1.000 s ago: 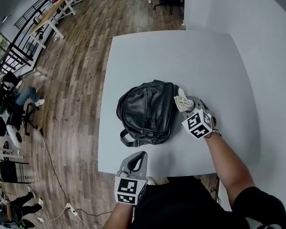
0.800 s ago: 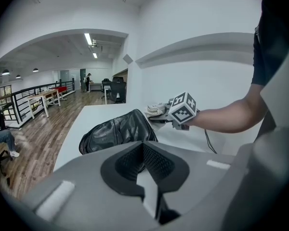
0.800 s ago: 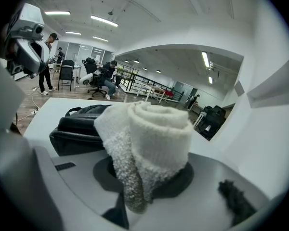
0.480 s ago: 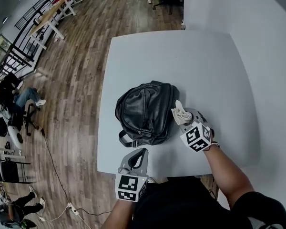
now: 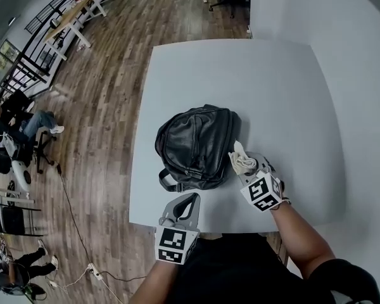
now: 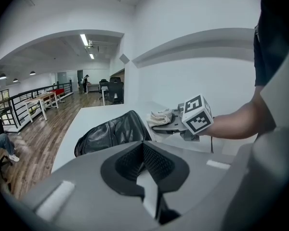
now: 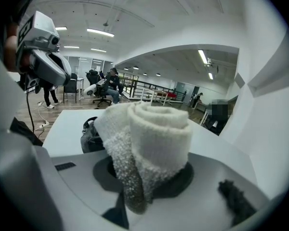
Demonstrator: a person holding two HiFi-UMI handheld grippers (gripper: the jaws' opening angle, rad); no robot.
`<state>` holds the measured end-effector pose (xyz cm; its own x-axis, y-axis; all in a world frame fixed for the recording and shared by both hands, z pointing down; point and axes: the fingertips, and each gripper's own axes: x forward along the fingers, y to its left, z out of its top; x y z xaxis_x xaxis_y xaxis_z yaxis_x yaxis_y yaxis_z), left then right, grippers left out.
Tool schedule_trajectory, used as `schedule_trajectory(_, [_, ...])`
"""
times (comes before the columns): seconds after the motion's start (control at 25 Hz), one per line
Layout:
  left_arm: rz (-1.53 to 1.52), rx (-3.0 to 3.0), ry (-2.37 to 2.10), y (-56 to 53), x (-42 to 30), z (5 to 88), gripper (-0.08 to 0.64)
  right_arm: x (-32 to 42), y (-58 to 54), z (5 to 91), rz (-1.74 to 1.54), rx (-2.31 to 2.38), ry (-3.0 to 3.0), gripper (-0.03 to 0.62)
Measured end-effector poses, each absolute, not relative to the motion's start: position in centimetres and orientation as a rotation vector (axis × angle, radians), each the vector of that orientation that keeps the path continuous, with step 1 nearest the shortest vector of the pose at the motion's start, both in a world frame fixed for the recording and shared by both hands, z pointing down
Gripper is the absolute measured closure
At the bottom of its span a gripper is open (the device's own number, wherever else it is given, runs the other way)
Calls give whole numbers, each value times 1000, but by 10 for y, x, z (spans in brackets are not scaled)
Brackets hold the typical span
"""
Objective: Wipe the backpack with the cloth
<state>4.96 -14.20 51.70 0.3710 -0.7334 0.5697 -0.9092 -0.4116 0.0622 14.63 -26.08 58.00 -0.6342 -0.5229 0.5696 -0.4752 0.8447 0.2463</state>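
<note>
Backpack (image 5: 196,145): soft black leather, slumped mid tabletop (image 5: 291,94). Probably light and slides when rubbed, so pin it by the near strap. Right gripper (image 5: 248,167) fingers clamp the rolled cloth (image 5: 241,161) at its right side. Left gripper (image 5: 185,205) fingers together, empty.

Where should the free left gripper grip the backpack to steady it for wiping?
Probably the strap loop at the near-left corner of the backpack, coming from the near edge of the table. It sticks out thin beyond the bulging body, closest to the left gripper, which is shut and must open first; the right gripper holds the cloth.
</note>
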Motion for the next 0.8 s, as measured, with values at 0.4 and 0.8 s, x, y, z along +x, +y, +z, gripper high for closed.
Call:
schedule_trajectory(0.4, [647,2359,-1335,-145,28,518,554,142,-245,582,-55,831,-2310,503])
schedule_trajectory(0.8, [660,2460,-1199,-139,-11,513,554,138,-226,574,1,1009,-2202,503])
